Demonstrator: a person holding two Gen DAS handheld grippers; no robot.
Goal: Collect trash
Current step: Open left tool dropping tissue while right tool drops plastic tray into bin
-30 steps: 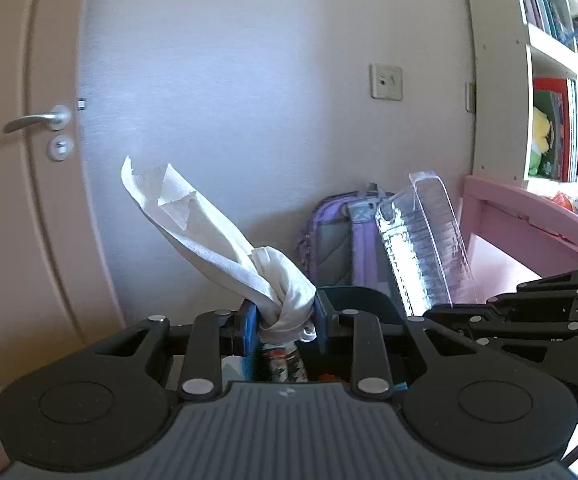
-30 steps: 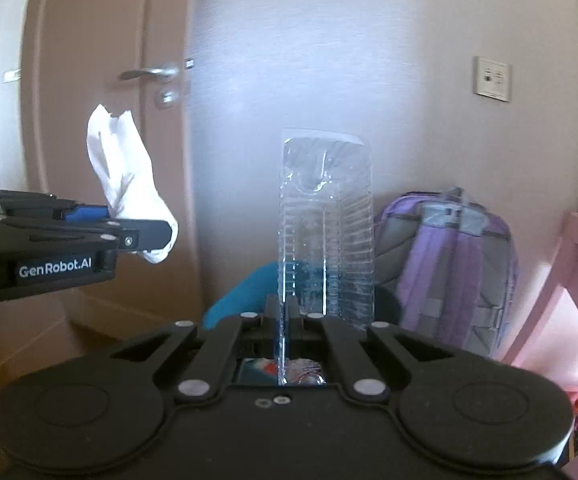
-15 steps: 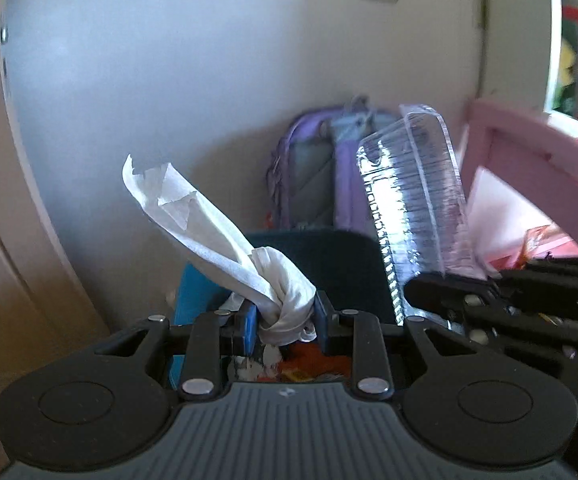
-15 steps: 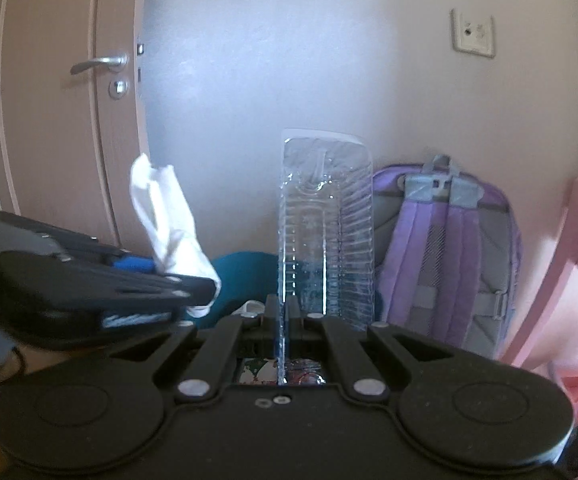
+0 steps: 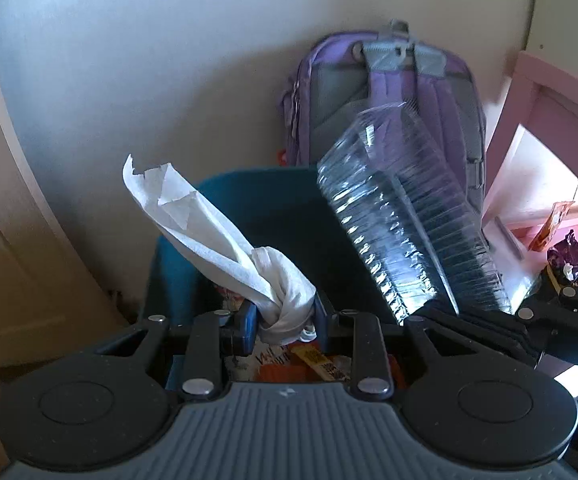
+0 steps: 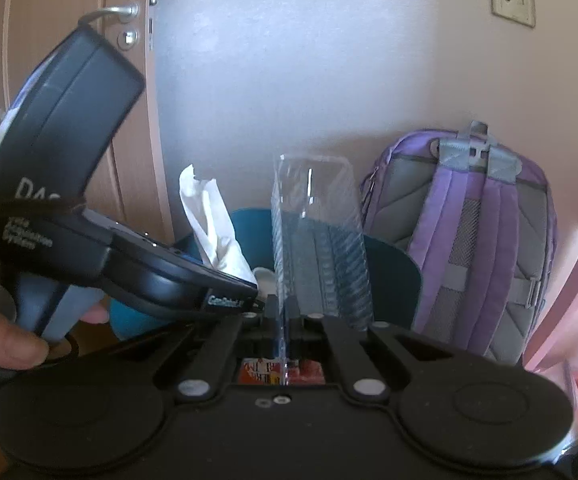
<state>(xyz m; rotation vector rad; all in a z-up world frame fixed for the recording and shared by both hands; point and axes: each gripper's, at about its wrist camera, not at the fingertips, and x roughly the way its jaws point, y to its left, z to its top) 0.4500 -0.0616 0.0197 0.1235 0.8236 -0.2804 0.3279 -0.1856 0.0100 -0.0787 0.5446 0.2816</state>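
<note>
My left gripper (image 5: pixel 285 322) is shut on a twisted white paper tissue (image 5: pixel 225 248), whose loose end sticks up and to the left. My right gripper (image 6: pixel 283 318) is shut on the edge of a clear ribbed plastic container (image 6: pixel 321 240) that stands upright. Both hang just above a teal trash bin (image 5: pixel 257 200) that holds colourful wrappers (image 5: pixel 309 364). In the right wrist view the left gripper (image 6: pixel 245 288) comes in from the left with the tissue (image 6: pixel 213 224), a hand (image 6: pixel 5 340) holding it over the bin (image 6: pixel 393 272). The container (image 5: pixel 405 232) leans across the left wrist view.
A purple and grey backpack (image 6: pixel 477 240) leans on the wall right behind the bin. A pink wooden desk frame (image 5: pixel 545 116) stands to the right, with wrappers (image 5: pixel 561 248) beneath it. A wooden door (image 6: pixel 69 80) with a metal handle is at the left.
Both grippers have dropped and moved forward toward the bin, which now fills the lower view. The left gripper has closed in beside the right one. Tissue and container stay held.
</note>
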